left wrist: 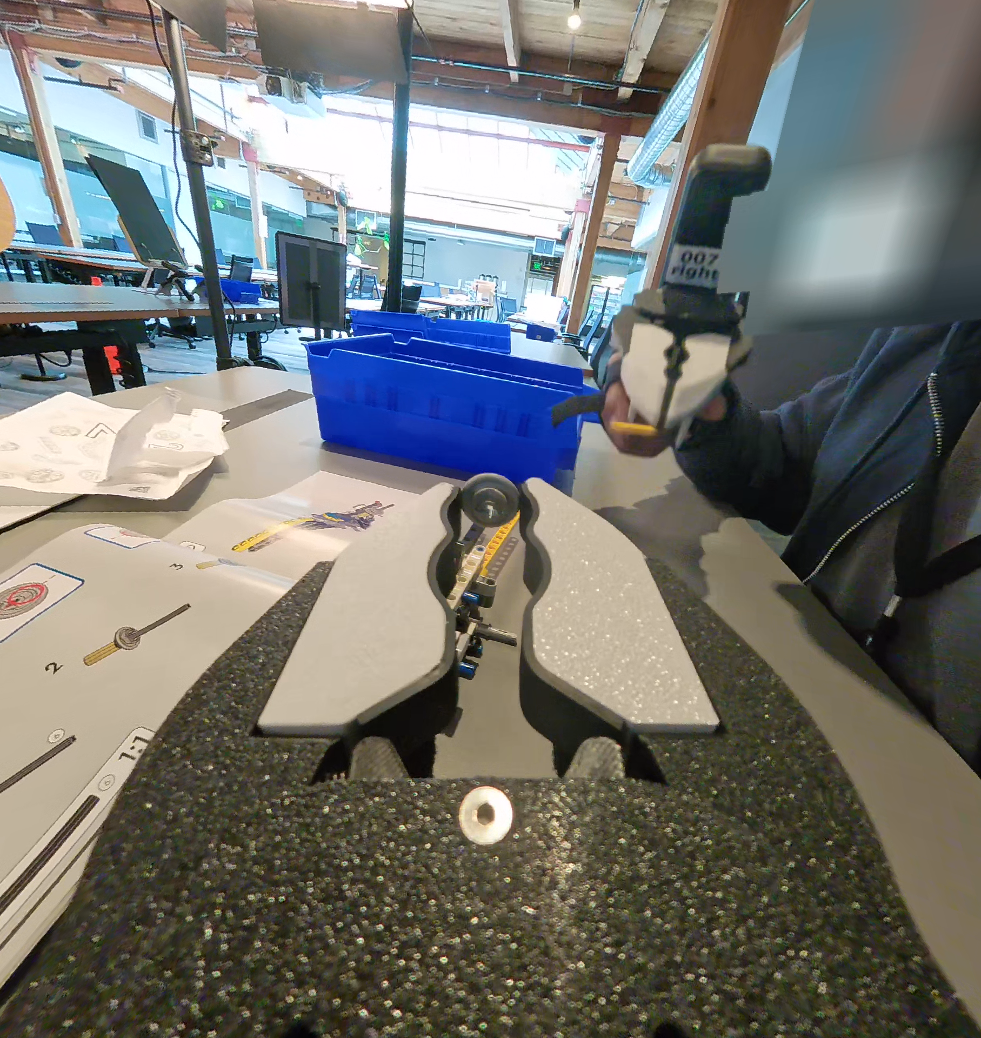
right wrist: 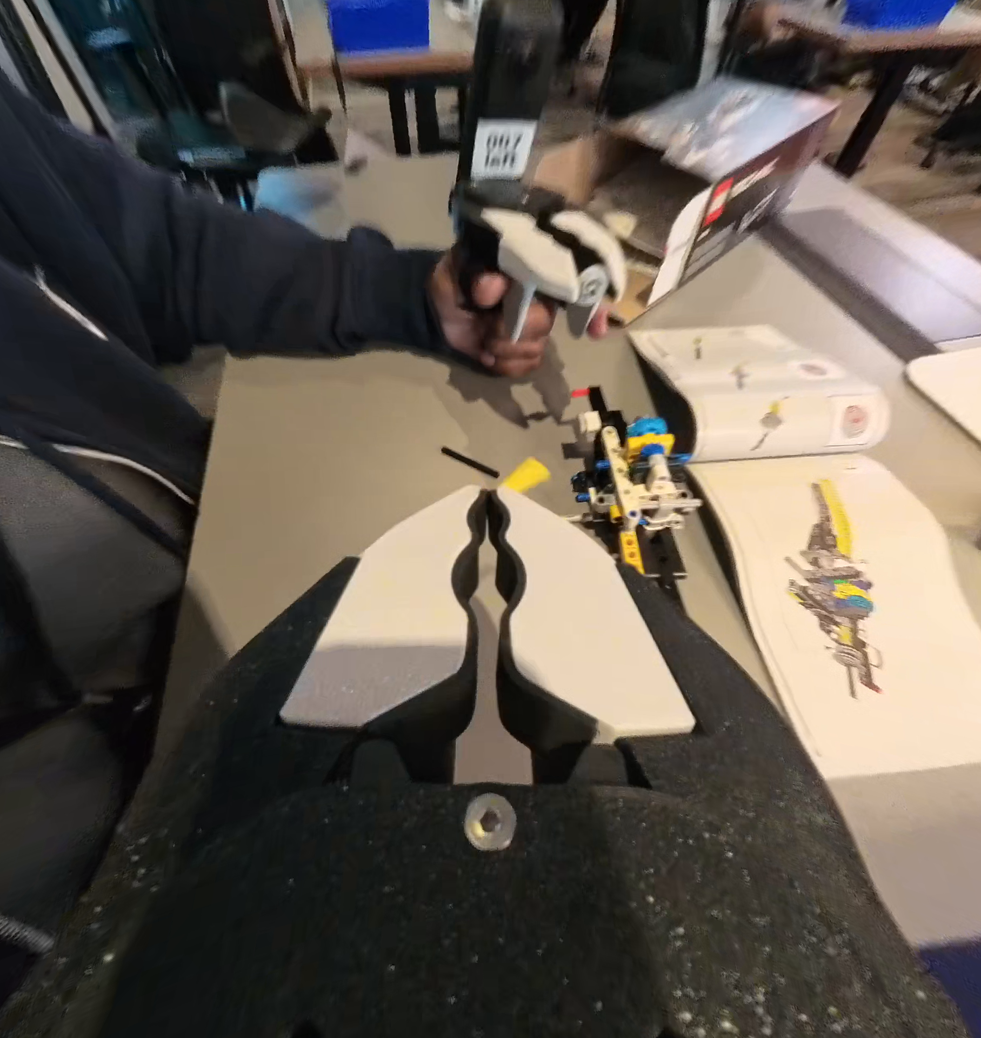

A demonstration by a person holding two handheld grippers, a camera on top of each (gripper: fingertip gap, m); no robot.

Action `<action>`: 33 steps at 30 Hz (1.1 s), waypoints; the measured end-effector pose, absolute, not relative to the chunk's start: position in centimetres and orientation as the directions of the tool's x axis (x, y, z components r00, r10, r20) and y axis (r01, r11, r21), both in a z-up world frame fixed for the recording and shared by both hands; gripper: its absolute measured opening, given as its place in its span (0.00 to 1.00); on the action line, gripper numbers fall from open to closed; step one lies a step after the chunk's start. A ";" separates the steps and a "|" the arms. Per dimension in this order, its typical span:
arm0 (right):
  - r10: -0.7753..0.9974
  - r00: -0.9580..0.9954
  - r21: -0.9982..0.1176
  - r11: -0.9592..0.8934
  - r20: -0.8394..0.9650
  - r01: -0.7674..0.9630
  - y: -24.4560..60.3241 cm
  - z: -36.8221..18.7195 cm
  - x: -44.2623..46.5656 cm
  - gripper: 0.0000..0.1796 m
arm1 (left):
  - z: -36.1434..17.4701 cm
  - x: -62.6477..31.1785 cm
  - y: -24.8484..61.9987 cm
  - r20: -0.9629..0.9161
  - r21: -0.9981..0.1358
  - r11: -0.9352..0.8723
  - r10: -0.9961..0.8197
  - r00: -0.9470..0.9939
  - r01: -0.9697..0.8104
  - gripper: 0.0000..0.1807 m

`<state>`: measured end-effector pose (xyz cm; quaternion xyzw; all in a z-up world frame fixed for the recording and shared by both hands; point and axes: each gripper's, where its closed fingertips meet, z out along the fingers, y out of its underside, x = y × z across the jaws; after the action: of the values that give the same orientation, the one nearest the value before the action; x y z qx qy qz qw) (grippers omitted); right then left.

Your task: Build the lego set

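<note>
My left gripper (left wrist: 491, 487) is shut on a small grey wheel (left wrist: 488, 501) at its fingertips, held above the table. Below it lies the partly built lego model (left wrist: 477, 584) of yellow, white, black and blue parts. My right gripper (right wrist: 488, 495) is shut on a short yellow axle piece (right wrist: 527, 474) that sticks out to the right of its tips. In the right wrist view the model (right wrist: 634, 477) lies just right of those tips, and the left gripper (right wrist: 589, 297) hovers beyond it with the wheel (right wrist: 592, 289). The right gripper (left wrist: 667, 415) shows in the left wrist view with the yellow piece (left wrist: 634, 428).
A loose black axle (right wrist: 468, 461) and a small red part (right wrist: 579, 393) lie on the grey table (right wrist: 319, 449). The open instruction booklet (right wrist: 813, 590) lies to the right, the lego box (right wrist: 729, 185) behind. A blue bin (left wrist: 448, 404) and torn paper bags (left wrist: 112, 444) sit farther back.
</note>
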<state>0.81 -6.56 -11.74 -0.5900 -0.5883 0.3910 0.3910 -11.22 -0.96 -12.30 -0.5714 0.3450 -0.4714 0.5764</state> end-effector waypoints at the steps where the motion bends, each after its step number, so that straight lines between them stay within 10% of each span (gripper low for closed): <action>1: 1.000 0.016 -0.932 -0.009 -0.004 0.362 -6.1 -10.6 2.0 0.00 | -12.3 -11.2 -0.9 0.141 -0.984 -0.096 -0.937 0.320 0.151 0.11; 9: 0.943 0.331 -0.962 -0.055 0.038 0.266 3.1 -4.0 16.2 0.00 | -12.2 -11.4 -0.7 0.148 -0.982 -0.099 -0.932 0.332 0.162 0.11; 33: 0.832 0.539 -0.846 -0.193 0.127 0.497 11.9 -11.5 23.6 0.00 | -12.3 -11.6 0.0 0.176 -0.978 -0.121 -0.918 0.356 0.173 0.11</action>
<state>23.59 11.91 -11.55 -0.7500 -0.4431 0.1844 0.4552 -11.58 0.03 -12.31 -0.5833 0.3193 -0.4692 0.5810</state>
